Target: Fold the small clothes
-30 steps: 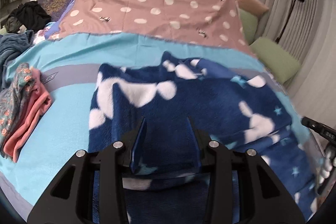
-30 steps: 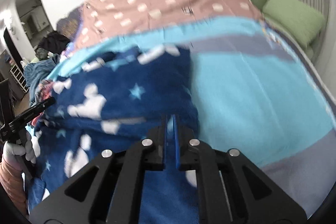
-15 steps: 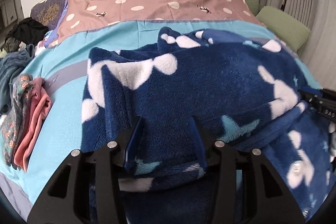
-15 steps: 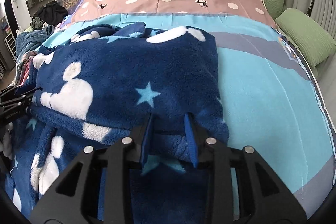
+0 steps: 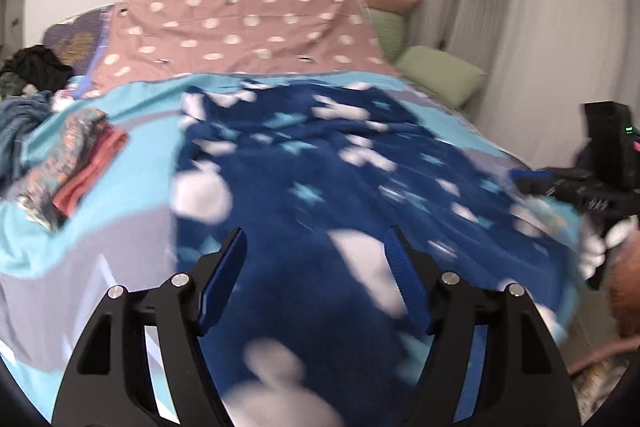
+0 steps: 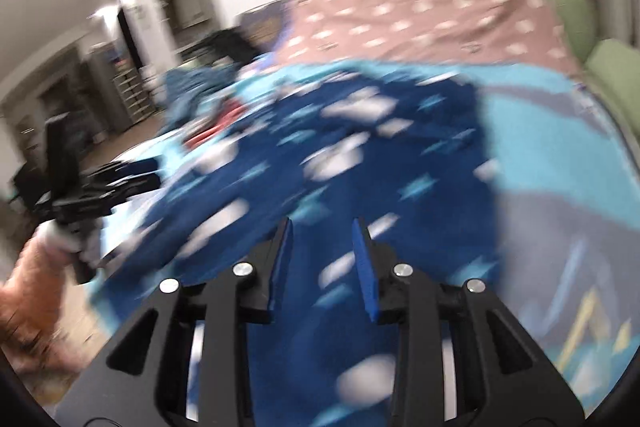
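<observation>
A navy fleece garment [image 5: 320,187] with white shapes and light blue stars lies spread over the turquoise and grey bedspread [image 5: 140,131]. It also shows in the right wrist view [image 6: 360,163]. My left gripper [image 5: 316,247] is wide open and empty, above the garment's near edge. My right gripper [image 6: 322,235] is open and empty, above the garment's near part. Each gripper shows at the edge of the other's view: the right [image 5: 580,183] and the left [image 6: 100,187]. Both views are motion-blurred.
A stack of folded clothes, floral and coral [image 5: 76,163], lies at the bed's left. A pile of dark clothes [image 5: 32,71] sits at the far left. A pink dotted cover [image 5: 248,35] and green pillows [image 5: 440,75] are at the head. A curtain hangs on the right.
Both grippers have let go of the fleece, opened wider and pulled back. The garment has dropped and now lies spread flatter on the bed.
</observation>
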The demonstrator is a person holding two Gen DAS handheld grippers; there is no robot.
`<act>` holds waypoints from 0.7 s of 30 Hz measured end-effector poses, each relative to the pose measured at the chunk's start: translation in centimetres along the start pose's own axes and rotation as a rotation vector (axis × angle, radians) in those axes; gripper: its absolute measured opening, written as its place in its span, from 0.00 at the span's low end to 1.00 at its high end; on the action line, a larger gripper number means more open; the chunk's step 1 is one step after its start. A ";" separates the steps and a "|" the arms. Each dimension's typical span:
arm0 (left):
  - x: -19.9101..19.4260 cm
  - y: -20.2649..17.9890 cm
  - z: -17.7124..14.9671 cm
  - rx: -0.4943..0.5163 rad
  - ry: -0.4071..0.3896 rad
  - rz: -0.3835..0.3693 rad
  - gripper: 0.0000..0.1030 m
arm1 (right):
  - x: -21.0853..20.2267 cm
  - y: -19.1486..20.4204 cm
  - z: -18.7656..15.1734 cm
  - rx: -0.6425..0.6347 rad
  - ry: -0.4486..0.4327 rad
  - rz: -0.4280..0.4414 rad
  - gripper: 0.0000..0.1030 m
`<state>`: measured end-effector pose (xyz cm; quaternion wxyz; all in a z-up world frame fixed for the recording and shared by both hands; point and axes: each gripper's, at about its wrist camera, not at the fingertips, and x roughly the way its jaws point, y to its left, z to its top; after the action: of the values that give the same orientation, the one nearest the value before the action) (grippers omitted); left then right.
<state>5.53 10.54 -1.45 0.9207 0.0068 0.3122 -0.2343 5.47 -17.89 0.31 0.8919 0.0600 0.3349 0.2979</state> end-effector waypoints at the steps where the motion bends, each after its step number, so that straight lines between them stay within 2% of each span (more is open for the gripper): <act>1: -0.6 -1.2 -0.8 0.018 -0.002 -0.023 0.70 | 0.1 1.6 -1.1 -0.004 0.023 0.069 0.31; 4: -1.9 -4.6 -2.7 0.074 -0.014 -0.061 0.70 | 0.7 5.2 -3.4 -0.039 0.081 0.175 0.31; 6: -2.3 -6.0 -3.5 0.102 -0.023 -0.048 0.71 | 1.1 6.7 -4.5 -0.052 0.116 0.184 0.32; 7: -2.5 -6.3 -3.8 0.109 -0.025 -0.035 0.78 | 1.4 7.0 -5.1 -0.037 0.142 0.194 0.34; 8: -2.7 -6.5 -4.2 0.110 -0.028 -0.021 0.79 | 1.8 7.2 -5.7 -0.014 0.165 0.205 0.40; 10: -3.1 -6.3 -4.8 0.095 -0.032 0.011 0.79 | 2.7 7.3 -6.4 0.038 0.209 0.179 0.44; 12: -3.6 -5.8 -5.2 0.076 -0.039 0.040 0.79 | 3.0 7.1 -6.6 0.068 0.214 0.175 0.47; 14: -4.3 -5.2 -5.5 0.058 -0.046 0.058 0.79 | 3.4 7.0 -6.8 0.125 0.208 0.214 0.57; 15: -4.4 -4.7 -5.6 0.048 -0.046 0.065 0.79 | 3.8 6.9 -6.7 0.145 0.208 0.218 0.57; 16: -4.5 -4.3 -5.7 0.036 -0.046 0.076 0.79 | 4.2 7.1 -6.5 0.152 0.209 0.207 0.44; 17: -4.5 -3.9 -5.8 0.023 -0.045 0.088 0.79 | 4.6 6.9 -6.1 0.158 0.215 0.211 0.04; 18: -4.7 -3.4 -5.9 0.003 -0.046 0.103 0.79 | 4.7 6.9 -5.9 0.178 0.219 0.223 0.06; 21: -5.4 -1.9 -6.1 -0.056 -0.066 0.125 0.79 | 1.3 7.7 -4.4 0.148 0.102 0.217 0.05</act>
<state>-2.57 12.12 -2.98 0.9431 -0.0070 0.2872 -0.1675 -0.33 -11.24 -1.49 0.8294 0.1465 0.3922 0.3698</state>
